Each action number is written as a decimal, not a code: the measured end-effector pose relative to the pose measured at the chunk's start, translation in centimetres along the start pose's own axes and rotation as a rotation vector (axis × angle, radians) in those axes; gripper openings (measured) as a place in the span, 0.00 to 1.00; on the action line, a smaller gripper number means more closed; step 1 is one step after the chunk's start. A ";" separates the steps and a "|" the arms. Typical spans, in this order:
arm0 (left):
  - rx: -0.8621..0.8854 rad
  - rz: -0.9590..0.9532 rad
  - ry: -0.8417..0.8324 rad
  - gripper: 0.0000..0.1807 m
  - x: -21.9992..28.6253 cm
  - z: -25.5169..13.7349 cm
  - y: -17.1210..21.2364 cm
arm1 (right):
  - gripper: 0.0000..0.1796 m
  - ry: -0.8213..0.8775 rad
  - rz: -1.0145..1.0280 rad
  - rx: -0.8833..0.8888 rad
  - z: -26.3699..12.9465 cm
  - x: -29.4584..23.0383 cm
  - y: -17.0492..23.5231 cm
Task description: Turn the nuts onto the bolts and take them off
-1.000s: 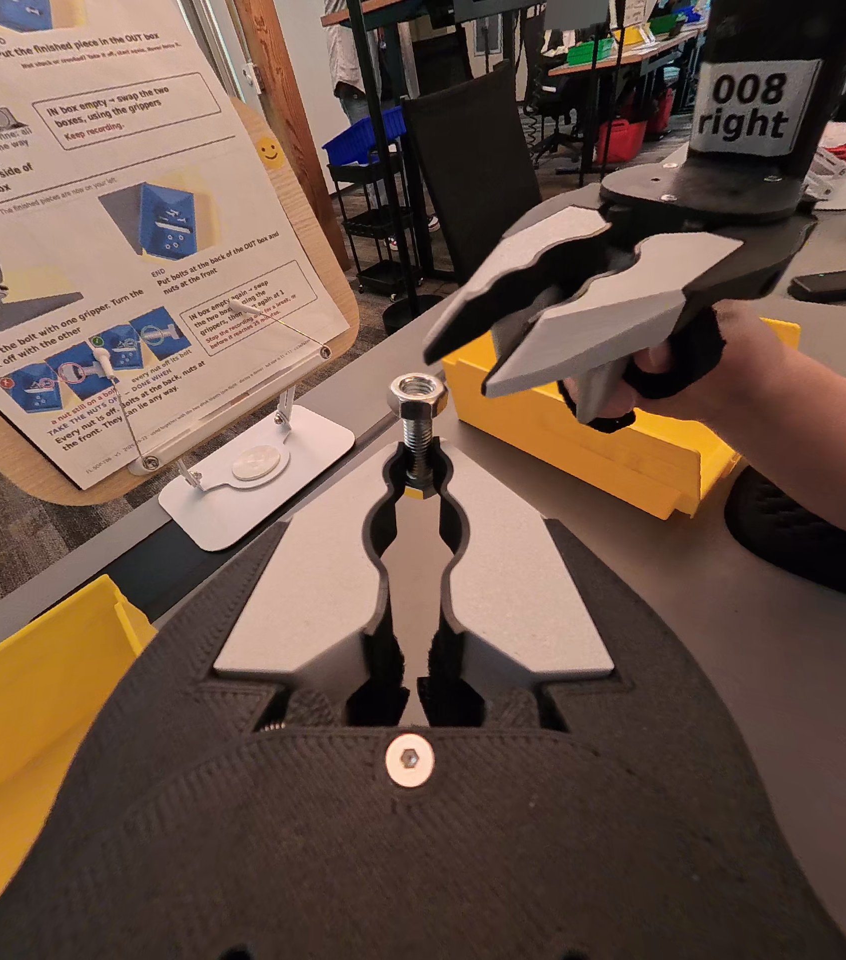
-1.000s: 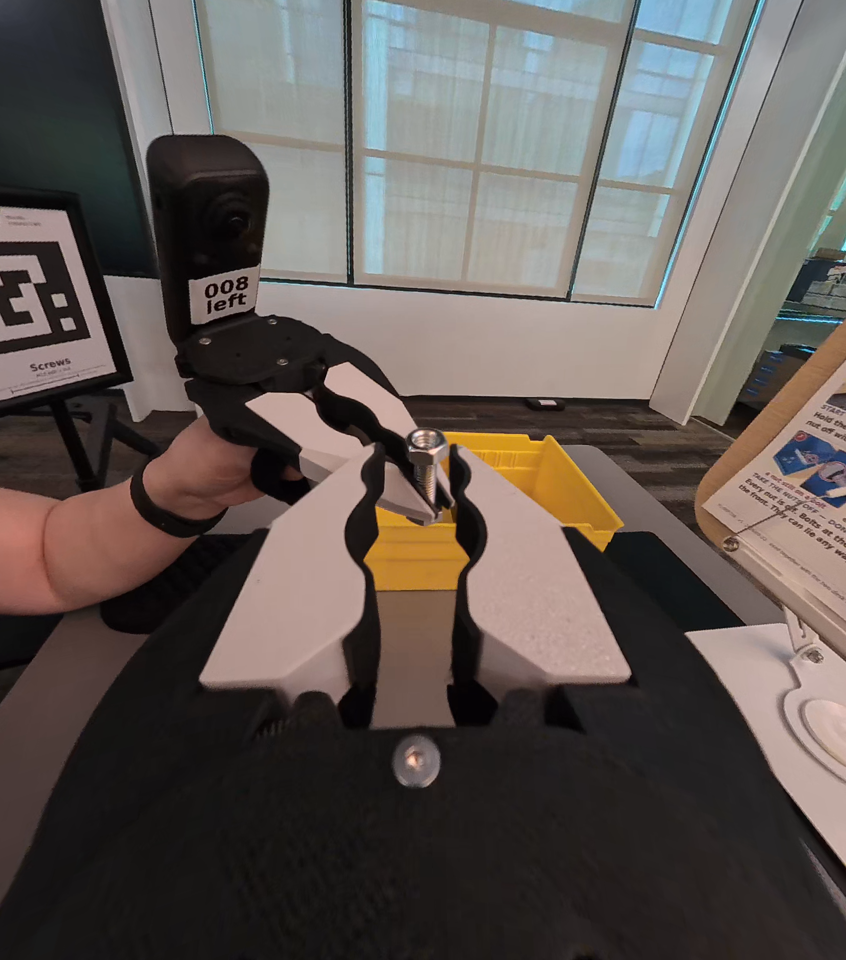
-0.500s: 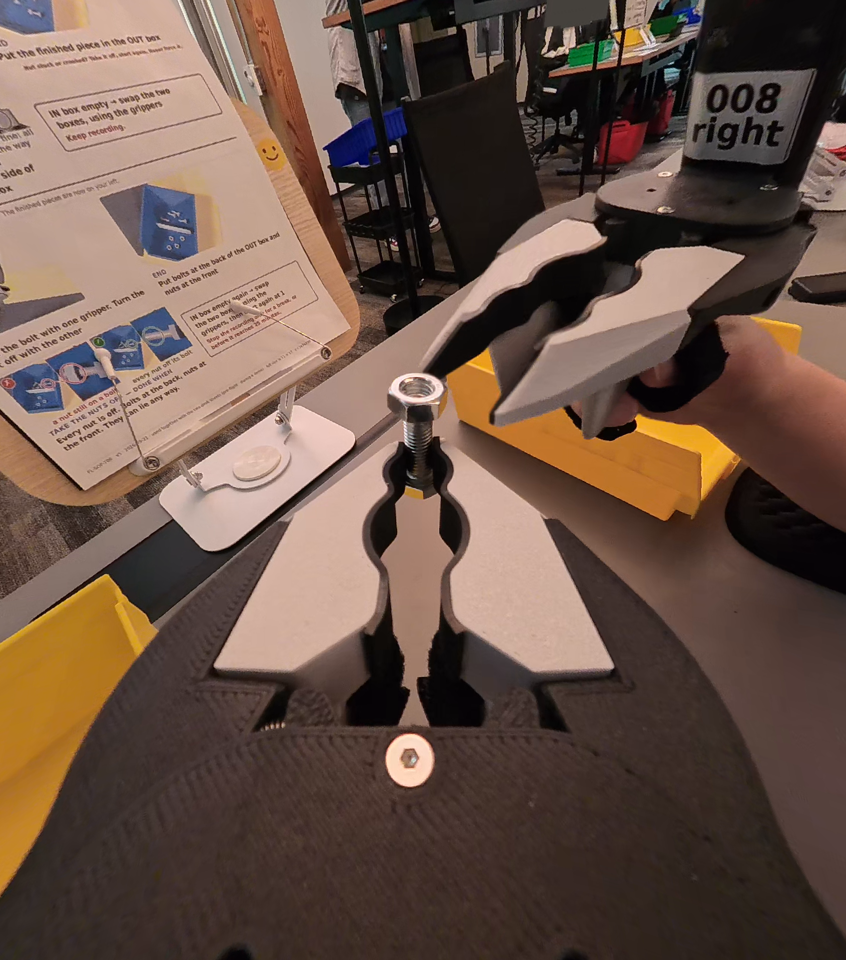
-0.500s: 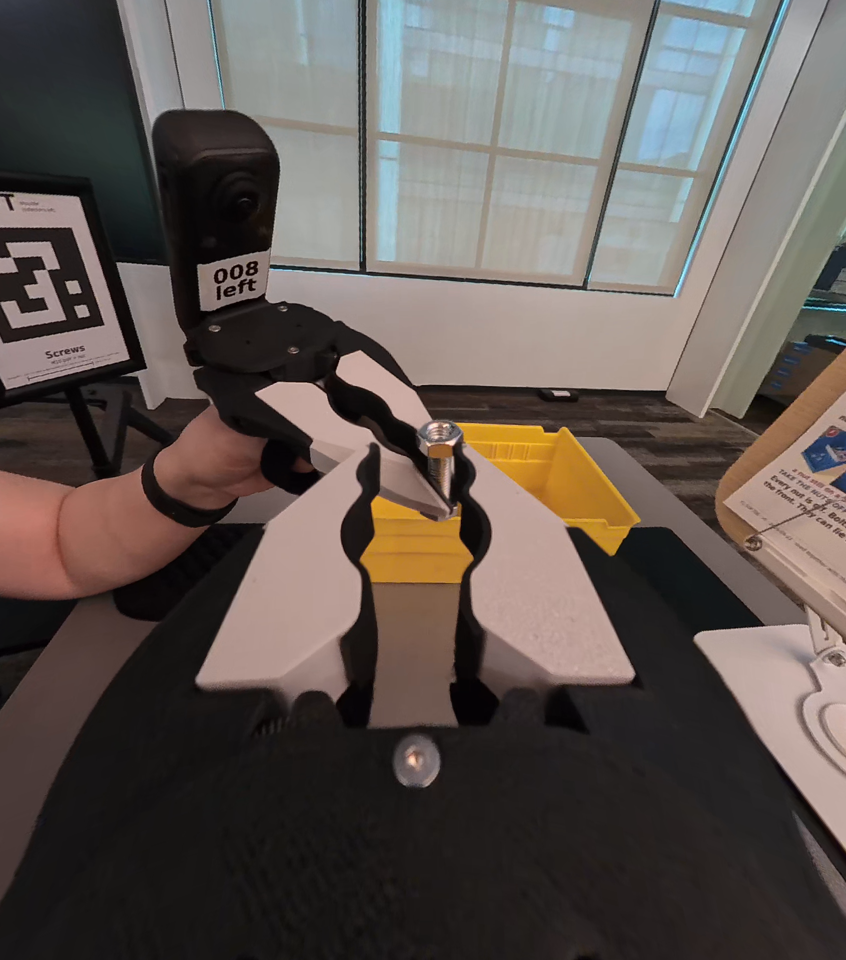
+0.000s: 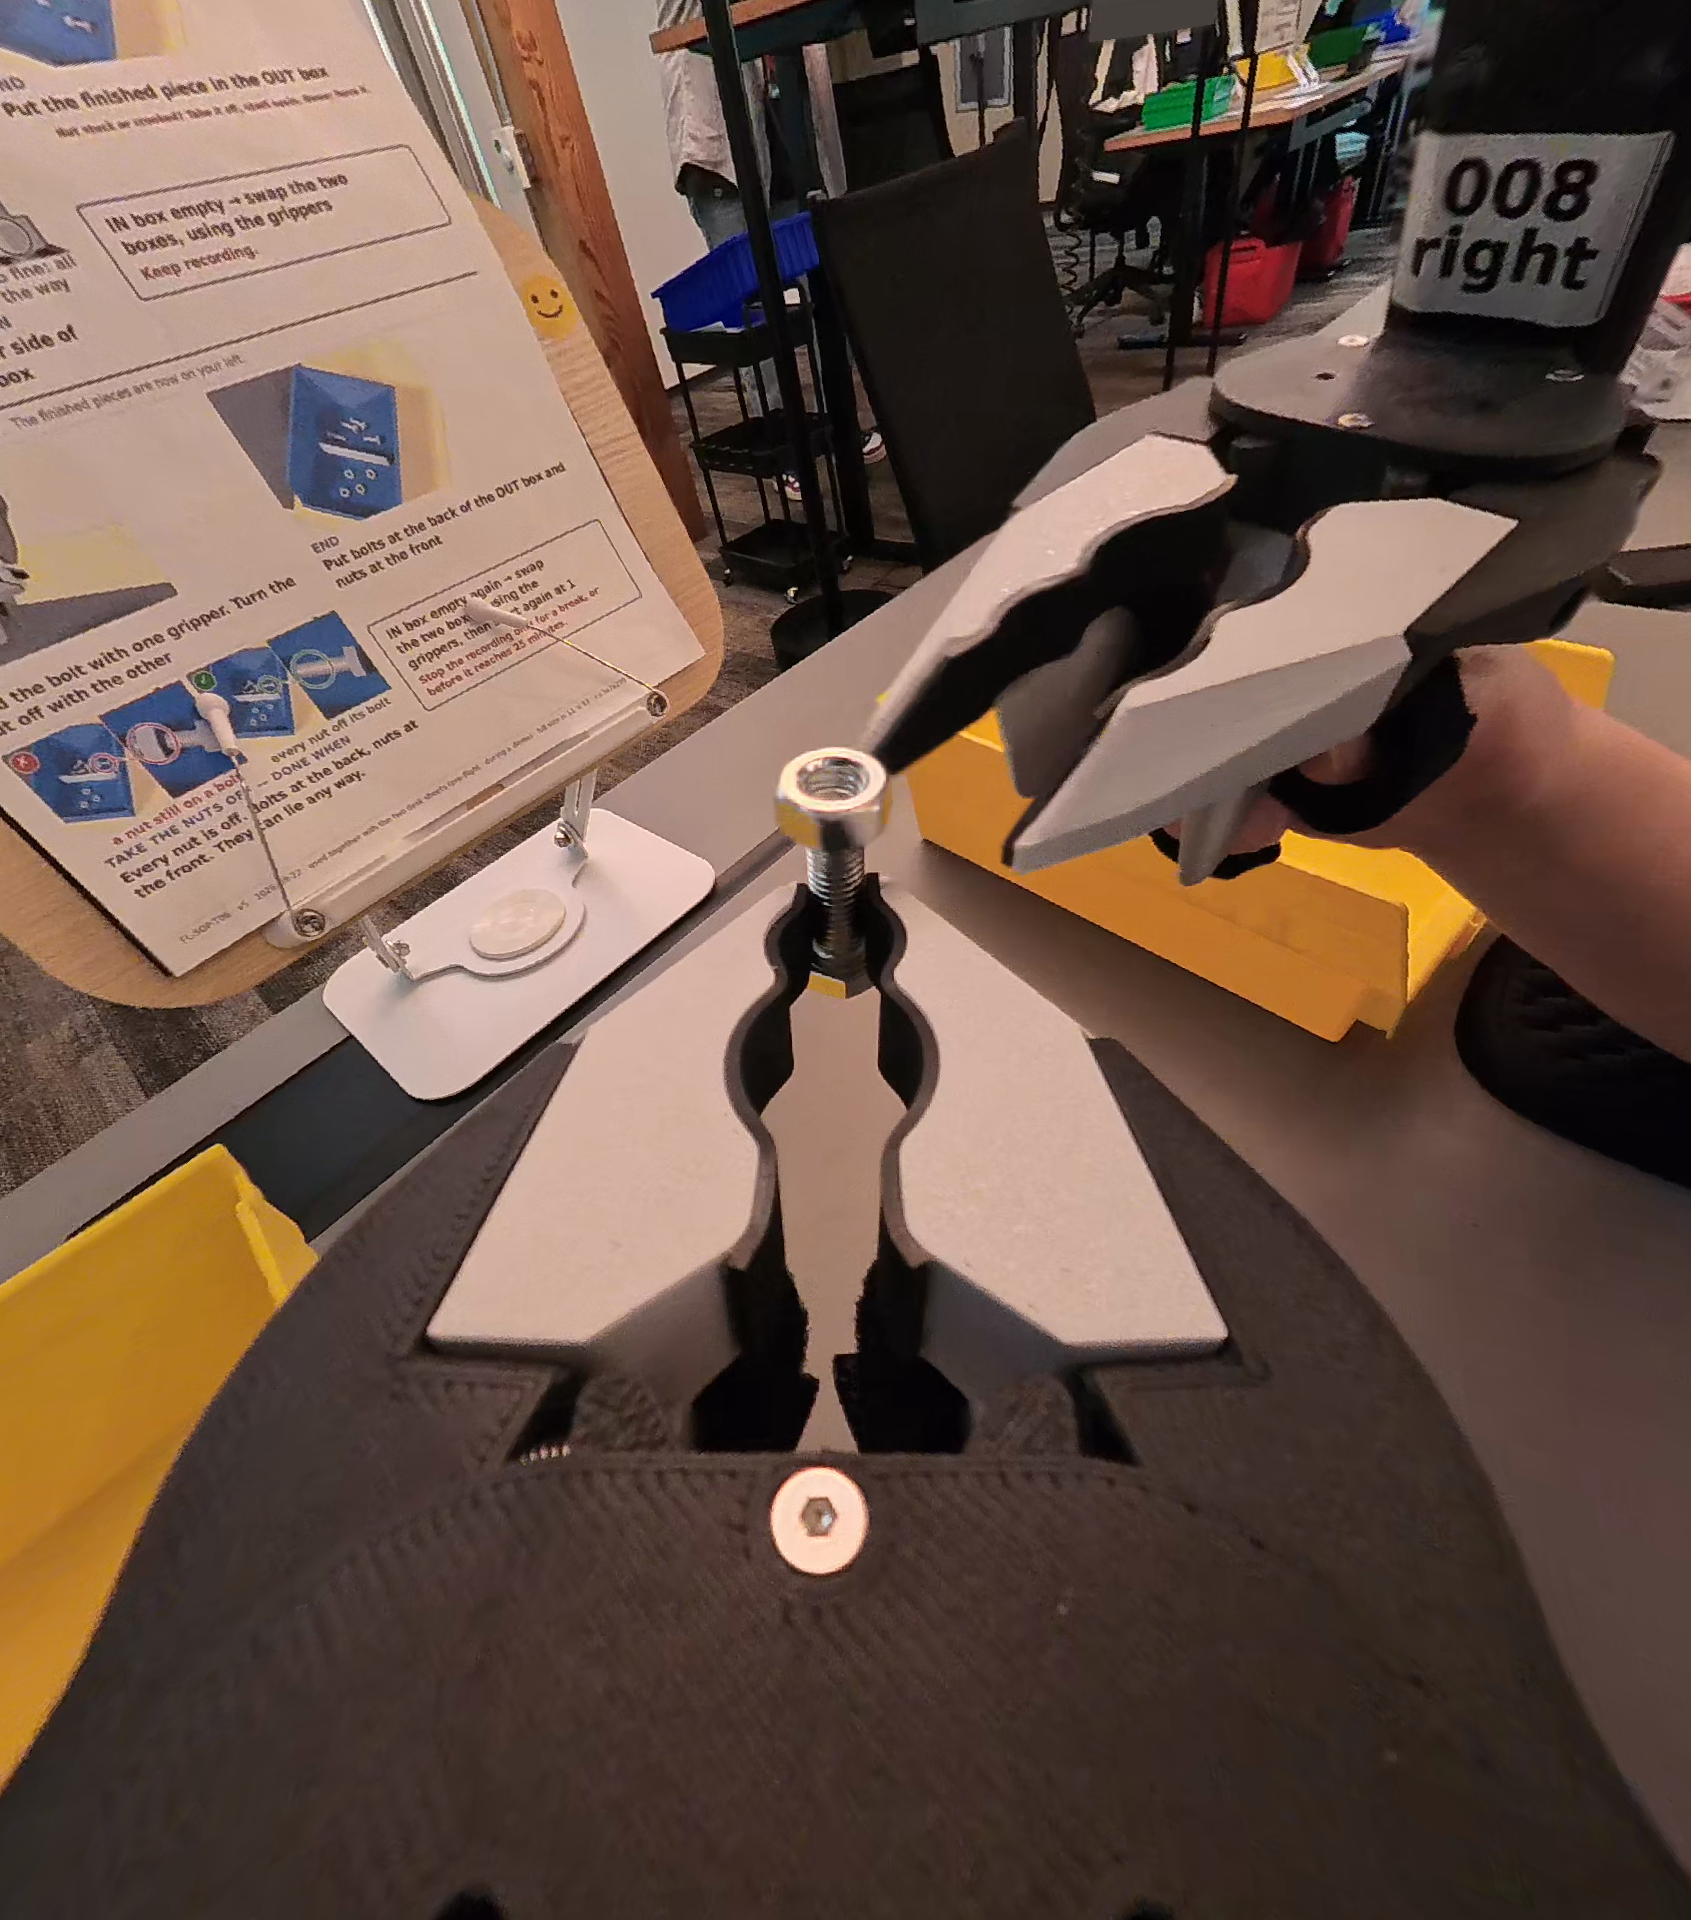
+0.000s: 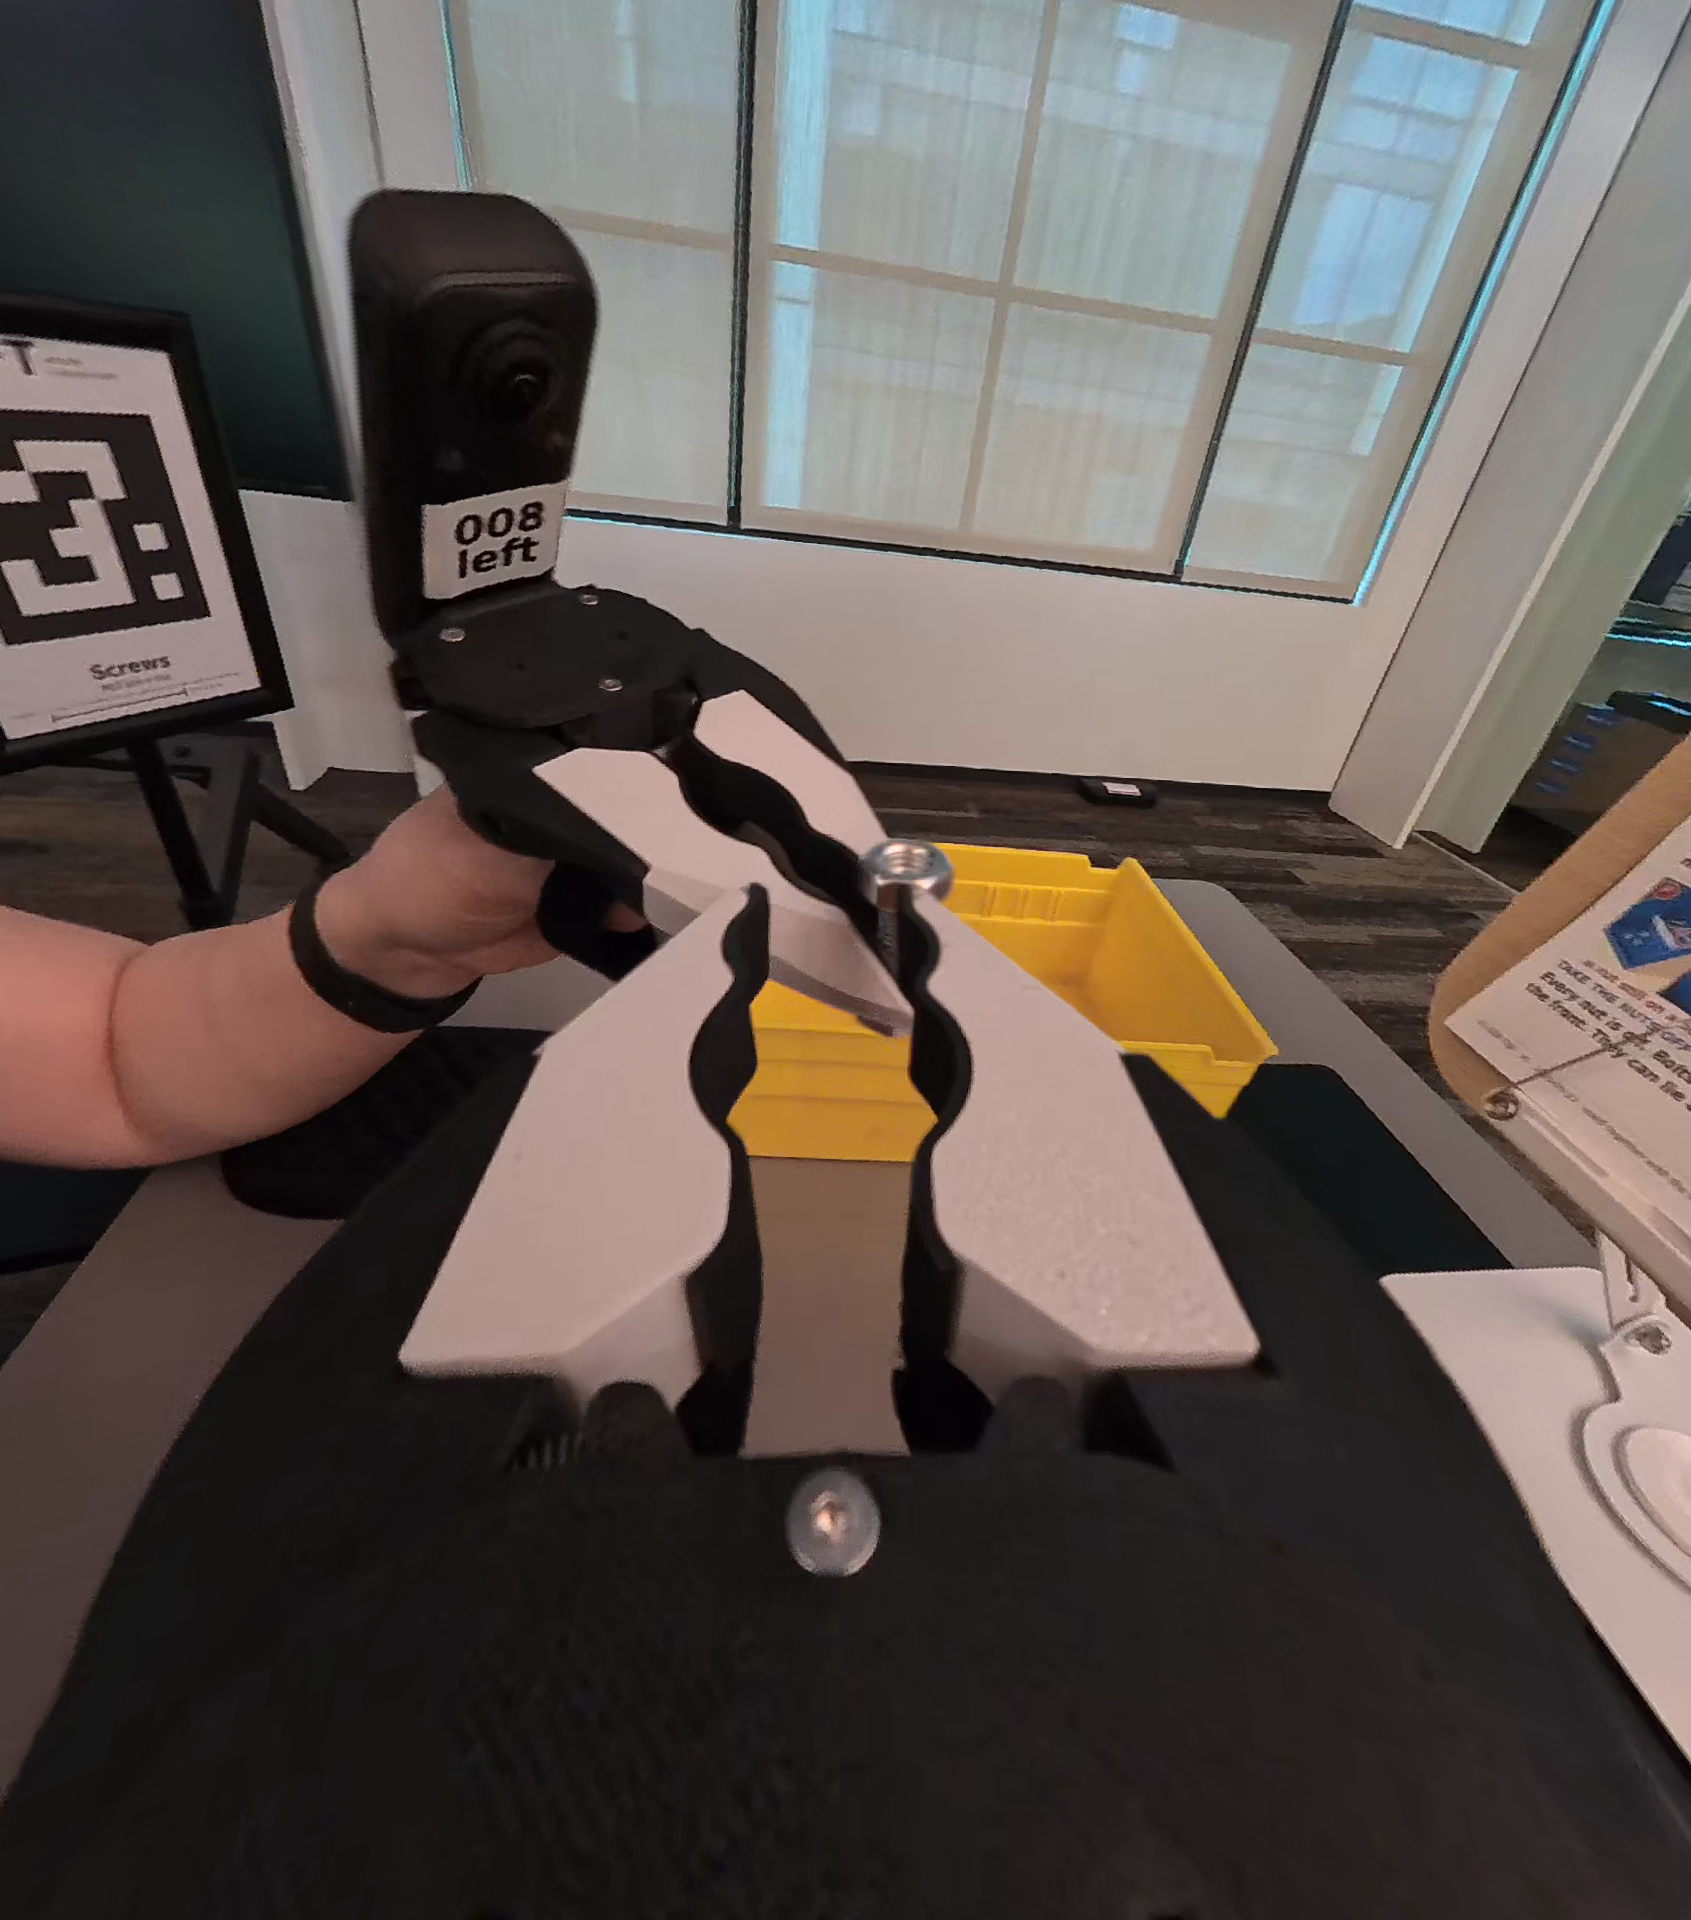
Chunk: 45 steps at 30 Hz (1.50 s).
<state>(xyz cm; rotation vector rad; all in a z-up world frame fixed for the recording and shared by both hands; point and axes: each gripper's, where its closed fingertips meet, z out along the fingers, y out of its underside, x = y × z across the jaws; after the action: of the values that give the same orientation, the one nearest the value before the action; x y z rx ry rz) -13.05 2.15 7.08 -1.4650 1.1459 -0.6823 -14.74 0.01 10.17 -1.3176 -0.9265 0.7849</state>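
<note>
In the left wrist view my left gripper is shut on the lower end of a steel bolt and holds it upright above the grey table. A hex nut sits on the bolt's top end. My right gripper comes in from the upper right, open and empty, with its far fingertip right beside the nut; I cannot tell if they touch. In the right wrist view the nut stands just past the right gripper, by its right fingertip. The left gripper reaches in from the left there.
A yellow bin lies behind the right gripper, and another yellow bin at my lower left also shows in the right wrist view. An instruction board on a white stand base stands at the far table edge. A framed marker sign stands off the table. The grippers are tip to tip, or close to it.
The right gripper has moved down and towards the nut, still open. The left gripper and the bolt have stayed in place.
</note>
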 end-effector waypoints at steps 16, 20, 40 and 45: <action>0.009 -0.013 0.012 0.04 0.1 -0.1 -0.2 | 0.16 0.027 -0.010 0.022 -0.2 0.4 -0.4; 0.002 0.005 0.009 0.04 0.3 0.1 -0.1 | 0.22 0.013 0.000 0.013 0.1 0.2 -0.1; 0.007 -0.009 0.013 0.04 0.2 -0.1 -0.2 | 0.24 0.010 0.003 0.016 0.0 0.3 -0.1; -0.001 -0.003 0.014 0.04 0.3 0.0 0.0 | 0.17 -0.009 -0.011 -0.011 0.0 -0.1 0.3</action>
<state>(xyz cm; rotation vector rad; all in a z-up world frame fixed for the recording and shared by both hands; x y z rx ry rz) -12.91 1.90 7.05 -1.4656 1.1551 -0.6945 -14.84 -0.07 9.90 -1.3185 -0.9460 0.7791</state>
